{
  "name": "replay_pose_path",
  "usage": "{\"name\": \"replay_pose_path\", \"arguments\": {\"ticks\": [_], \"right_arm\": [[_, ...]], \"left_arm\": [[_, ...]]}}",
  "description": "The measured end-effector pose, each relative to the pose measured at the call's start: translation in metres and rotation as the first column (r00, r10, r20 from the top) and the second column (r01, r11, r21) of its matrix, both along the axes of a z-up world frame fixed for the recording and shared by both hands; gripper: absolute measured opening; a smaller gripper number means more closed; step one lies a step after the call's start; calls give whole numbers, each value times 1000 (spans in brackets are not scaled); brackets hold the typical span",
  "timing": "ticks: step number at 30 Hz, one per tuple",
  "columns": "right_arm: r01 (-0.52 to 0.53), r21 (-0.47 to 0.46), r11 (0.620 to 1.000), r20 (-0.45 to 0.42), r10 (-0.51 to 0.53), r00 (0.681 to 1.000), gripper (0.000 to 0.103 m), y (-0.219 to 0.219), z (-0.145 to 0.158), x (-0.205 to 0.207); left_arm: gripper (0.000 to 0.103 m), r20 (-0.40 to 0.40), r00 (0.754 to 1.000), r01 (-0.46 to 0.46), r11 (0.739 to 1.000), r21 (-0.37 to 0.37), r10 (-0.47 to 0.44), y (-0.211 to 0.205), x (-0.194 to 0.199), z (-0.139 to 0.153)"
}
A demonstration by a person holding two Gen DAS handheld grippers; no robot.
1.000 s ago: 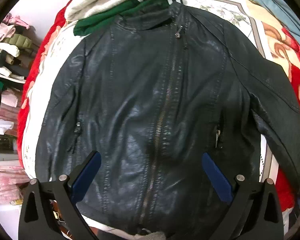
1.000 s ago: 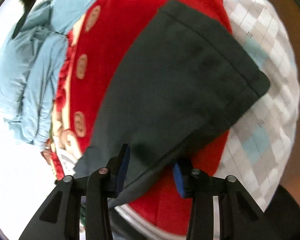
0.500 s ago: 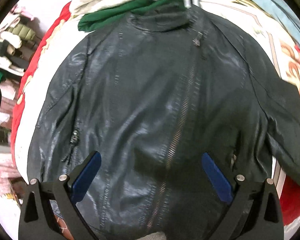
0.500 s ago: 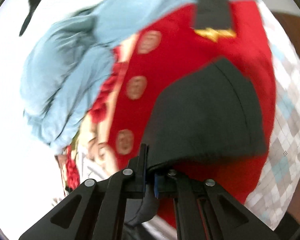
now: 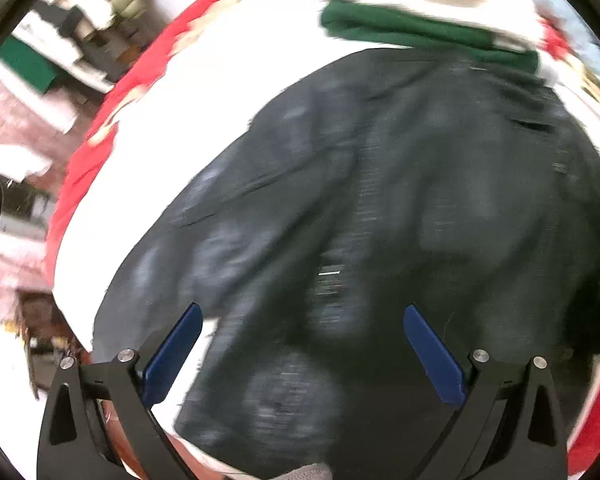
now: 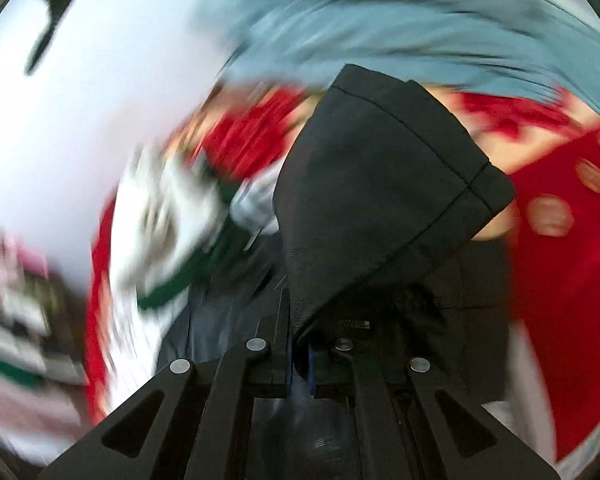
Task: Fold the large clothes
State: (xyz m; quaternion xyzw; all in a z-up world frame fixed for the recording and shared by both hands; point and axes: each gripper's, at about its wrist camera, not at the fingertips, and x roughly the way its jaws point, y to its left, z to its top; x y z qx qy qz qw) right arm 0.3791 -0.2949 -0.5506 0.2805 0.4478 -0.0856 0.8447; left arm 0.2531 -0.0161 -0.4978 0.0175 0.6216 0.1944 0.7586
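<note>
My right gripper point(image 6: 299, 354) is clamped on the sleeve point(image 6: 380, 200) of the black jacket point(image 5: 400, 220), which lies spread on the red blanket point(image 5: 112, 120), while my left gripper point(image 5: 302, 354) hangs spread wide above its hem.

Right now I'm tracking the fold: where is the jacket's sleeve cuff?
Right wrist view: the sleeve cuff is up right of centre, lifted by the right gripper, over the red blanket.

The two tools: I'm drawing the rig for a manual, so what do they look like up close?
Both look alike. The left tool has black angular finger frames with triangular cut-outs, round silver screw heads, and flat blue pads. The right tool shows the same black frames, cut-outs and silver screws; only a sliver of blue shows. No cables, sleeves or readable markings show.
</note>
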Motion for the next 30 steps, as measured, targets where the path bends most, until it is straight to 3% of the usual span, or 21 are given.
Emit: {"name": "replay_pose_path", "arguments": {"ticks": [1, 3, 4, 5, 6, 7, 9, 11, 13, 15, 17, 19, 22, 23, 24, 26, 28, 29, 30], "right_arm": [[-87, -59, 994, -52, 83, 995, 5, 34, -13, 14], [-260, -142, 955, -178, 234, 956, 5, 103, -49, 33], [-365, -175, 915, -255, 316, 914, 10, 137, -71, 38], [-474, -180, 862, -332, 400, 854, 12, 170, -91, 45], [-570, -159, 806, -392, 478, 786, 22, 202, -108, 44], [-625, -147, 767, -423, 522, 740, 37, 226, -115, 40], [-665, -73, 743, -371, 599, 710, 46, 247, -105, 29], [-667, 7, 745, -337, 629, 700, 46, 252, -89, 19], [-624, 73, 778, -279, 616, 736, 47, 248, -67, 9], [-541, 105, 834, -272, 547, 791, 47, 236, -56, 9], [-494, 137, 858, -282, 512, 811, 47, 217, -63, 12], [-464, 165, 870, -317, 492, 811, 47, 208, -82, 24], [-445, 218, 868, -384, 496, 779, 47, 216, -141, 41], [-430, 235, 872, -408, 490, 770, 47, 214, -155, 47], [-409, 228, 884, -421, 468, 777, 47, 217, -166, 48], [-374, 236, 897, -418, 441, 794, 47, 218, -168, 47], [-363, 274, 891, -400, 449, 799, 47, 218, -165, 45], [-356, 294, 887, -399, 452, 798, 47, 216, -164, 42], [-349, 310, 884, -404, 455, 794, 47, 212, -164, 37]], "left_arm": [[103, -9, 1000, -23, 1000, 12, 23, 15, -5, -3], [103, -37, 996, -79, 996, 33, 80, 49, -19, -11], [103, -56, 992, -107, 994, 39, 109, 66, -26, -15], [103, -82, 985, -147, 988, 39, 150, 88, -37, -20], [103, -96, 980, -171, 985, 36, 174, 102, -43, -22], [103, -110, 973, -199, 980, 31, 201, 117, -51, -24], [103, -131, 957, -258, 966, 19, 258, 147, -73, -25], [103, -144, 939, -314, 949, -2, 311, 173, -91, -23], [103, -151, 913, -389, 920, -47, 378, 200, -108, -22], [103, -150, 886, -456, 883, -108, 439, 223, -125, -22], [103, -154, 850, -525, 833, -175, 503, 244, -138, -31], [102, -165, 811, -585, 770, -256, 561, 260, -155, -44], [102, -191, 733, -664, 624, -413, 653, 280, -185, -68], [102, -189, 691, -689, 558, -462, 698, 283, -198, -77], [102, -193, 666, -702, 518, -488, 720, 282, -205, -82], [102, -236, 592, -735, 397, -550, 770, 284, -222, -102], [102, -274, 501, -761, 267, -591, 821, 285, -239, -119], [101, -285, 443, -767, 194, -612, 850, 288, -250, -128], [99, -283, 405, -771, 158, -618, 869, 291, -257, -133]]}}
